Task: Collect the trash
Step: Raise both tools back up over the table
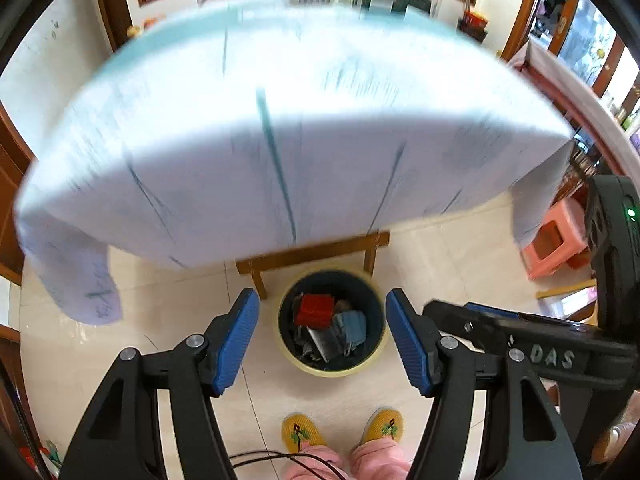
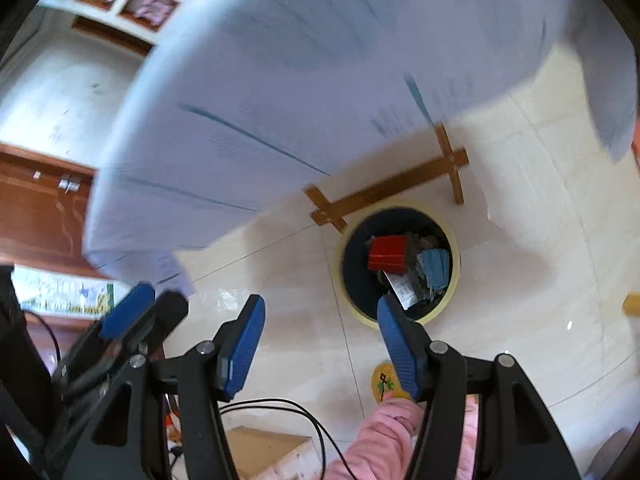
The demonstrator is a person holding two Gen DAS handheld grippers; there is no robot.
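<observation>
the trash bin (image 1: 332,322) stands on the floor just in front of the cloth-covered surface (image 1: 280,120), holding a red box (image 1: 317,311) and, probably, crumpled packets. left gripper (image 1: 322,340) and right gripper (image 2: 320,346) hang above it, fingers wide apart, empty; lift clear before reaching again.

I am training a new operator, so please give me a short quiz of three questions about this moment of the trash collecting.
1. True or false: the left gripper is shut on a piece of trash.
2. Where does the trash bin stand? A) on the table B) on the floor near the table's edge C) on the pink stool
3. Fill in: the brightest item in the bin is a ____ box.

Key
1. False: both the left gripper and the right gripper are open and hold nothing.
2. B: it stands on the floor below the cloth-covered table.
3. Red; a blue item lies beside it.
</observation>
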